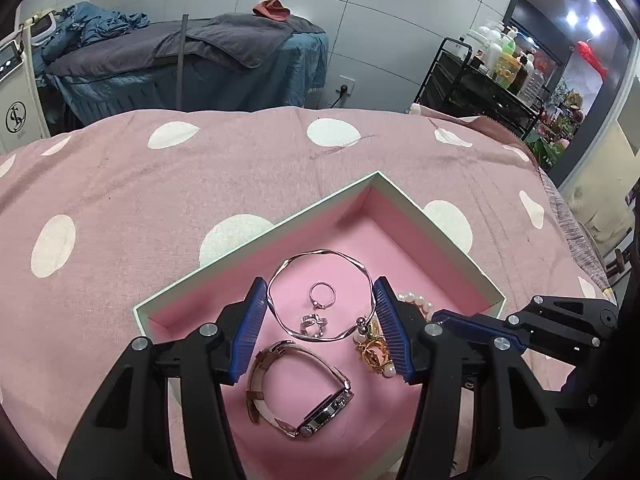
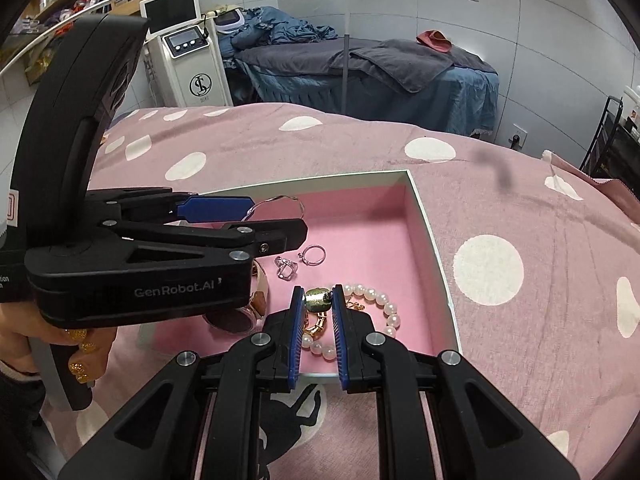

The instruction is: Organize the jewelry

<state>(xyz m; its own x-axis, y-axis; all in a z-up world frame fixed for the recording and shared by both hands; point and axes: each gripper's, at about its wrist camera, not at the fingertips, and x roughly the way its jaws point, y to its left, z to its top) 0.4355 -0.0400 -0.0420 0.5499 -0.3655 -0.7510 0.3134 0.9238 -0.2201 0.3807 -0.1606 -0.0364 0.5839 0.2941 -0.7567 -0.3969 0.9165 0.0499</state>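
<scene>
Left gripper (image 1: 320, 300) is hanging spread wide, empty, straddling the bangle (image 1: 322, 294) lying flat in the box (image 1: 436, 216). Right gripper (image 2: 317, 294) is pinching the gold earring (image 2: 316, 300) there. Watch (image 1: 298, 386) is lying on its side, long axis diagonal.

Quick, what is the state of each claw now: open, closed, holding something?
Left claw: open, fingers either side of the silver bangle, not clamping it.
Right claw: closed on the gold bracelet in the pink box.

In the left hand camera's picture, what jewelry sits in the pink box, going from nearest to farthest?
Watch → butterfly-shaped ring → plain thin ring → far rim of the silver bangle, which encircles both rings.
</scene>
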